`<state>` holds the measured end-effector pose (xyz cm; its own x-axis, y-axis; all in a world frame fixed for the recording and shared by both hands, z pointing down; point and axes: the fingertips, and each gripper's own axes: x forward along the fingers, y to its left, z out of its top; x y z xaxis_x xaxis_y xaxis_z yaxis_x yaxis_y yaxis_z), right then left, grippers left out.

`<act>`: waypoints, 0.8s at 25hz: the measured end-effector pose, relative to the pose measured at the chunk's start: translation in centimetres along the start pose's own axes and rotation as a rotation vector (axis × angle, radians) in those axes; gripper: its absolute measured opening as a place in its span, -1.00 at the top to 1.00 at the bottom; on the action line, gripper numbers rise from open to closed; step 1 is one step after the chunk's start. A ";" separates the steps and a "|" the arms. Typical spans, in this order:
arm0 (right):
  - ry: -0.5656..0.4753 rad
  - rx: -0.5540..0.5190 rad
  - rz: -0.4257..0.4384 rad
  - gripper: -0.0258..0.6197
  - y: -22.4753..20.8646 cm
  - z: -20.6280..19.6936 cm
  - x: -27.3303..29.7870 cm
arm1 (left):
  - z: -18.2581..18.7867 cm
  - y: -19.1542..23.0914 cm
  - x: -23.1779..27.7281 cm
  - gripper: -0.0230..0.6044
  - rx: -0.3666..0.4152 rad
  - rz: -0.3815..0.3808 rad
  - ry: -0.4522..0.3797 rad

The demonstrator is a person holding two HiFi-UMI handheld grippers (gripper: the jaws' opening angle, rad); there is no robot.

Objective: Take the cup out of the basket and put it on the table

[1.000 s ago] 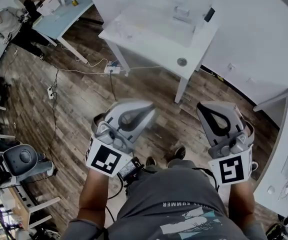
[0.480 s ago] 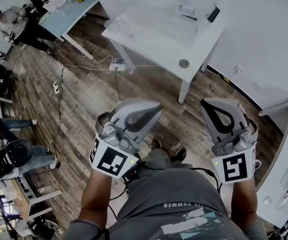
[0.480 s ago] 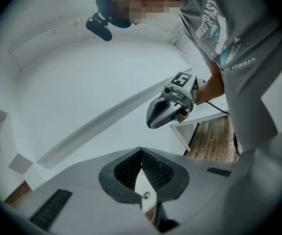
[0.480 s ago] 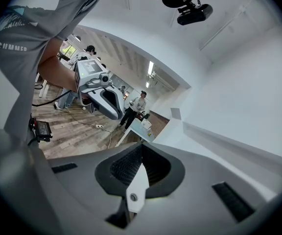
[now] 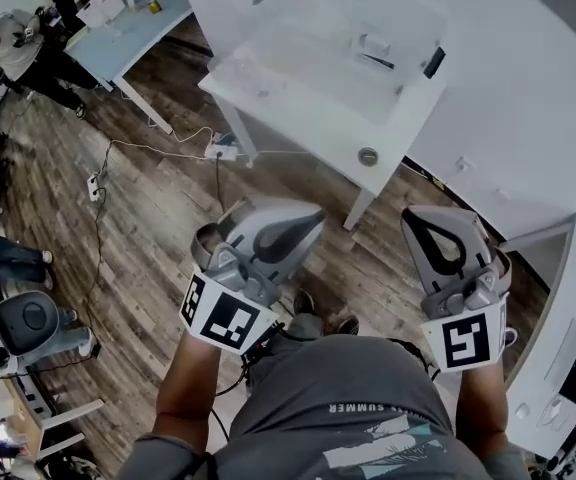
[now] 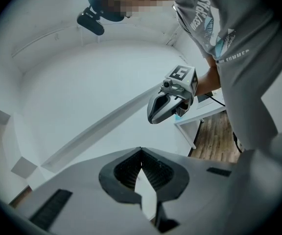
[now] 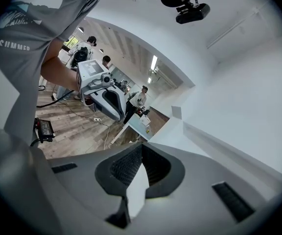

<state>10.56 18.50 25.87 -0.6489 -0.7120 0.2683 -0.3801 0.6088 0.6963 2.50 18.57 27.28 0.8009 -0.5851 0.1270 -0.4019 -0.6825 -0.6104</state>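
Though cup orientation unclear, basket (image 5: 288, 53) on table (image 5: 405, 118).

Clear basket (image 5: 313, 63) upright on white table (image 5: 373, 133), well ahead of left gripper (image 5: 313, 220) and right gripper (image 5: 423, 218) (cup too blurred)

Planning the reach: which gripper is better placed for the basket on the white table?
Left, narrowly: the left gripper lines up nearer the basket; the right gripper sits further aside. Both shut, empty.
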 end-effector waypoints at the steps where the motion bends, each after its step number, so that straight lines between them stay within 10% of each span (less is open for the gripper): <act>1: 0.005 -0.007 -0.001 0.89 -0.1 0.3 0.7 | -0.4 0.6 -0.2 0.89 0.001 0.003 -0.007; 20: 0.015 -0.003 0.036 0.89 -7.2 -5.1 8.1 | -5.9 6.2 8.2 0.89 -0.062 -0.030 0.006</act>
<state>11.41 6.61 26.40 -0.6524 -0.6947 0.3028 -0.3550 0.6332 0.6878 3.91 6.97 29.17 0.8102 -0.5669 0.1491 -0.4049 -0.7252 -0.5570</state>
